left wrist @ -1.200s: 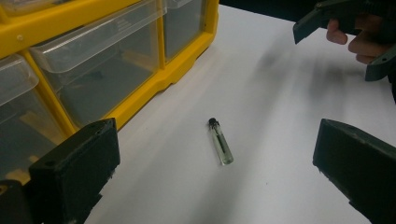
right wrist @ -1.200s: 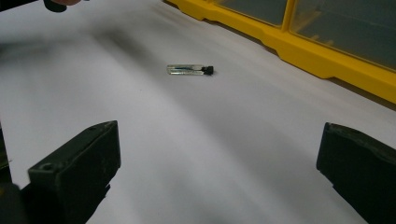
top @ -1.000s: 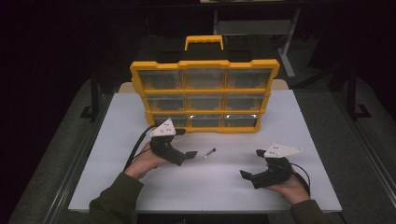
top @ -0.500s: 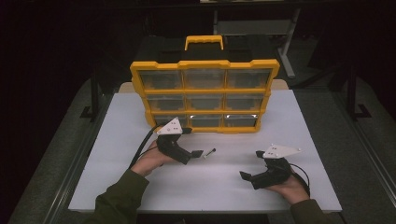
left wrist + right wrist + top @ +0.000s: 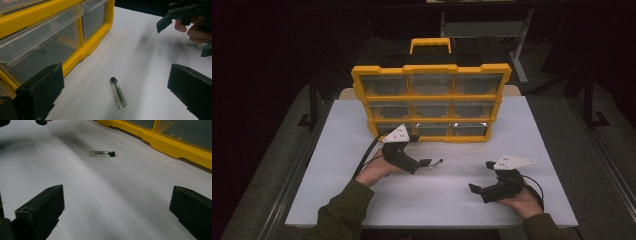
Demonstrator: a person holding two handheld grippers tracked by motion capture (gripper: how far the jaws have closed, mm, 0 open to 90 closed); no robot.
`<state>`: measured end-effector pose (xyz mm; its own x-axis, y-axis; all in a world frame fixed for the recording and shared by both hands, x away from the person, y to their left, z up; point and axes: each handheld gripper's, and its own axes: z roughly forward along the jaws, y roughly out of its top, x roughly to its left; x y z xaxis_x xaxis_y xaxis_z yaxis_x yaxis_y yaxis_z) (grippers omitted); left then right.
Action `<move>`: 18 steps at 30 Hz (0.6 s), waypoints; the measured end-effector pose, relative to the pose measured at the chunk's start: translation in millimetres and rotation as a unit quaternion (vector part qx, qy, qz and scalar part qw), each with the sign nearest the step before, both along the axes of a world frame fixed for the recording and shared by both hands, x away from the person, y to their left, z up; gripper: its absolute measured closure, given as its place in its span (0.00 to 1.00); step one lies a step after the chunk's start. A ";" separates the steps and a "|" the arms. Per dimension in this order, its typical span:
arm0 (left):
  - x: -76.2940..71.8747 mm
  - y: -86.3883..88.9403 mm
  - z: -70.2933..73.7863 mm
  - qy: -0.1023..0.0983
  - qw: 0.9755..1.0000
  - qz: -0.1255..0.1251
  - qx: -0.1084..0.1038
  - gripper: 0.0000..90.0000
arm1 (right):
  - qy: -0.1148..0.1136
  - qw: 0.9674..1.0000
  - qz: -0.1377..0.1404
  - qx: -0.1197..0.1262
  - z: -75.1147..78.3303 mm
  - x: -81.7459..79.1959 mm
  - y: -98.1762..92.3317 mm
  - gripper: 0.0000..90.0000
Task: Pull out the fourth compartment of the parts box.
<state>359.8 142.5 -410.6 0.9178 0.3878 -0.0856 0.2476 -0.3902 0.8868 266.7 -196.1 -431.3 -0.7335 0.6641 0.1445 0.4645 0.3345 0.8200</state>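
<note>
A small clear glass vial with a black cap (image 5: 435, 164) lies flat on the white table (image 5: 337, 150), just in front of the yellow organiser case. My left gripper (image 5: 421, 156) is open right beside it. In the left gripper view the vial (image 5: 118, 92) lies between the wide-spread jaws of this gripper (image 5: 115, 75), touching neither. My right gripper (image 5: 482, 177) is open and empty near the front right of the table. In its own view this gripper (image 5: 117, 195) points at the vial (image 5: 102, 153), which lies well ahead of it.
The yellow organiser case (image 5: 432, 100), with clear drawers and a handle on top, stands upright across the back of the table. Its lower edge runs close to the vial (image 5: 90, 47). Bare white tabletop spreads in front and to both sides.
My left gripper has shifted slightly right and forward, bringing its jaws up around the vial. The right gripper and the vial have stayed put.
</note>
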 end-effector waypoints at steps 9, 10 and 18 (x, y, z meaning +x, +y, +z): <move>4.1 -5.8 0.4 -0.002 1.000 0.000 -0.007 0.00 | -0.002 1.000 0.000 0.001 -0.4 0.5 -0.4 0.00; 4.1 -6.1 0.3 -0.005 1.000 -0.001 -0.006 0.00 | -0.001 1.000 0.000 0.001 -0.4 0.4 -0.3 0.00; 2.9 -5.1 1.1 -0.016 1.000 -0.001 -0.001 0.01 | -0.003 1.000 0.000 0.003 -0.3 0.3 -1.4 0.00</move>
